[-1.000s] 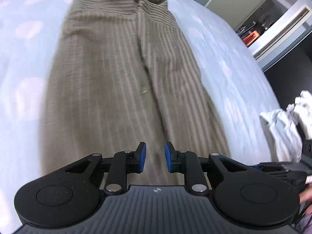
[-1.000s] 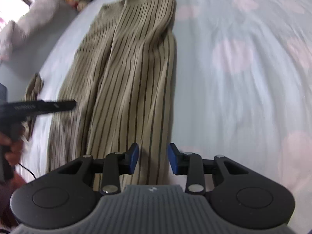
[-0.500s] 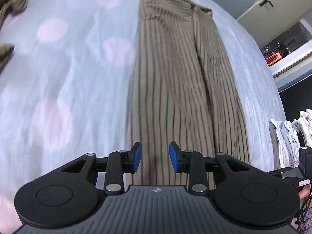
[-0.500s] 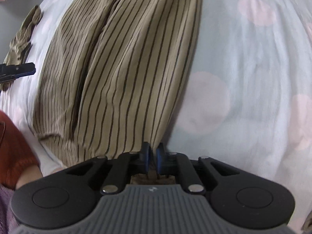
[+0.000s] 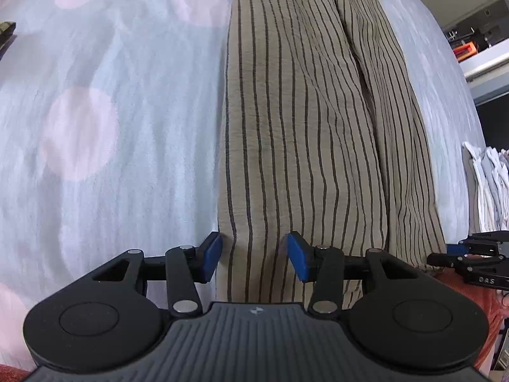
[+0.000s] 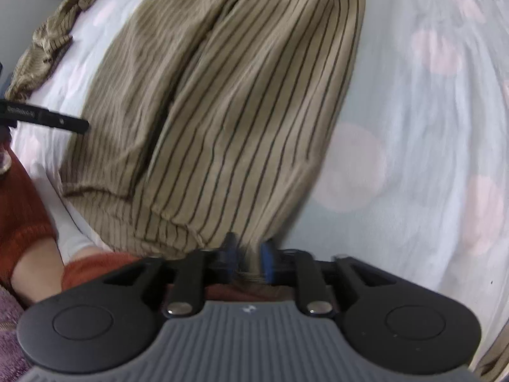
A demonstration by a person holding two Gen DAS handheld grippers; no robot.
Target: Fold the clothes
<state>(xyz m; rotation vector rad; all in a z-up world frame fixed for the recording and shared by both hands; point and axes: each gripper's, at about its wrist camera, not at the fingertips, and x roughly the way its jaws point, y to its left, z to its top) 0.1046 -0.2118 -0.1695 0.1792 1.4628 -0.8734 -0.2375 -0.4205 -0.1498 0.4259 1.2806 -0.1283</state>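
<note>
Tan trousers (image 5: 305, 121) with dark stripes lie flat and lengthwise on the bed. My left gripper (image 5: 254, 254) hangs over the left edge of the near leg. Its jaws are opening, with cloth under the gap and the blue pads (image 5: 211, 254) clear of it. In the right wrist view the trousers (image 6: 241, 102) end in a hem just ahead of my right gripper (image 6: 248, 254). Its jaws are opening too, with a bit of hem between the blurred pads. The right gripper (image 5: 470, 254) also shows at the left wrist view's right edge.
The bed sheet (image 5: 105, 121) is pale blue with pink dots. A crumpled striped cloth (image 6: 47, 41) lies at the far left. Folded white clothes (image 5: 486, 184) are stacked at the right, shelves (image 5: 470, 47) beyond. An orange-red sleeve (image 6: 25, 203) is near the hem.
The left gripper moved from over the trousers' middle to the left leg's edge and spread its jaws. The right gripper came down to the hem, shut, then parted again.
</note>
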